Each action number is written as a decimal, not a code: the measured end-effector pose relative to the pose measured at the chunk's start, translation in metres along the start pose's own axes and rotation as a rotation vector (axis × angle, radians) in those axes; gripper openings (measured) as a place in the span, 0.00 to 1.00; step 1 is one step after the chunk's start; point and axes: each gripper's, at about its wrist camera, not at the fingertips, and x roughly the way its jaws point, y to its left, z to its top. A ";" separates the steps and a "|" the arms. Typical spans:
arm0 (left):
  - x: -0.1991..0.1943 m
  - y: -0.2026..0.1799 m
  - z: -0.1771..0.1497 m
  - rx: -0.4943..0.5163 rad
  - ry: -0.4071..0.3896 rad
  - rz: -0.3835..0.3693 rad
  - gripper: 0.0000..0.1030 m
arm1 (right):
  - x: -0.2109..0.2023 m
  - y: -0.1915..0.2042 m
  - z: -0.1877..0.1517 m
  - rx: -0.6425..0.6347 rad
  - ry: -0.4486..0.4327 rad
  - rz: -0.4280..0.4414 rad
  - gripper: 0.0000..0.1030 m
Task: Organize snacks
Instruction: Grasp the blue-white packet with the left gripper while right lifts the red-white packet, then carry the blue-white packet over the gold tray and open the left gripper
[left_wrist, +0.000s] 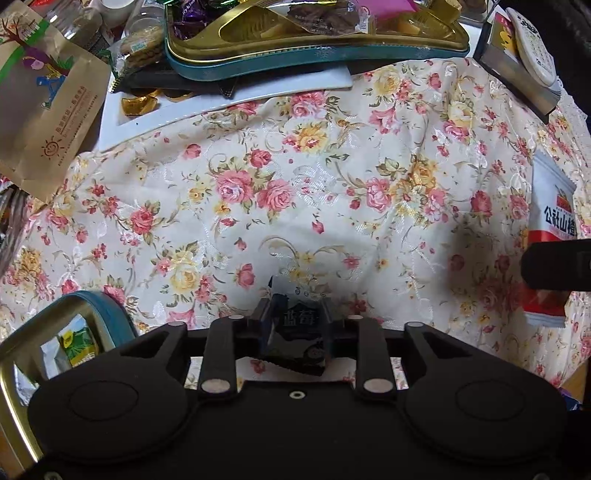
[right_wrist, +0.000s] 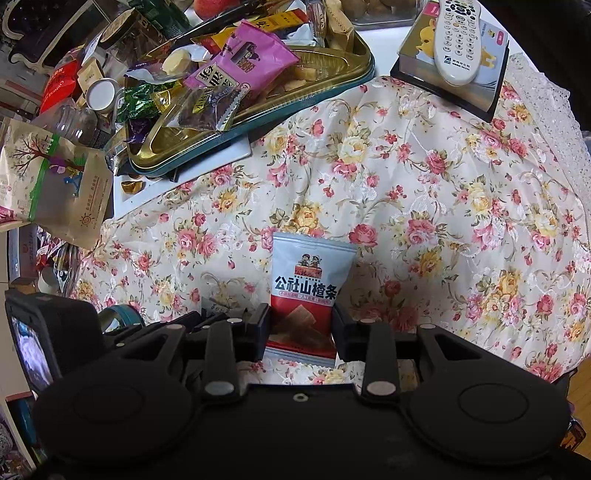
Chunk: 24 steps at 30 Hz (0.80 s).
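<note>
Between the fingers of the left tool (left_wrist: 295, 321) sits a small dark blueberry snack packet (left_wrist: 297, 334) on the floral cloth (left_wrist: 258, 192) covering the bench; whether the pads press it I can't tell. Over on the right, the right tool (right_wrist: 301, 326) pinches a red-and-white hawthorn strip packet (right_wrist: 306, 291) by its sides. Up top there's a gold tin tray (right_wrist: 314, 92) overloaded with sweets (pink packet (right_wrist: 240, 62) on the pile), a brown paper bag (left_wrist: 48, 107) at left, and a white remote (right_wrist: 460, 40) on a book at the far corner. Another tin (left_wrist: 55, 332) sits beside the left tool.
</note>
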 end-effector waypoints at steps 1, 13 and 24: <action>0.003 0.000 0.000 -0.002 0.015 -0.011 0.47 | 0.000 0.000 0.000 0.001 0.000 0.000 0.36; 0.003 -0.002 0.004 -0.073 0.030 0.021 0.40 | -0.002 0.000 0.000 0.002 -0.005 0.000 0.36; -0.048 0.024 0.003 -0.226 -0.010 0.088 0.40 | 0.001 0.012 -0.003 -0.025 -0.004 -0.010 0.36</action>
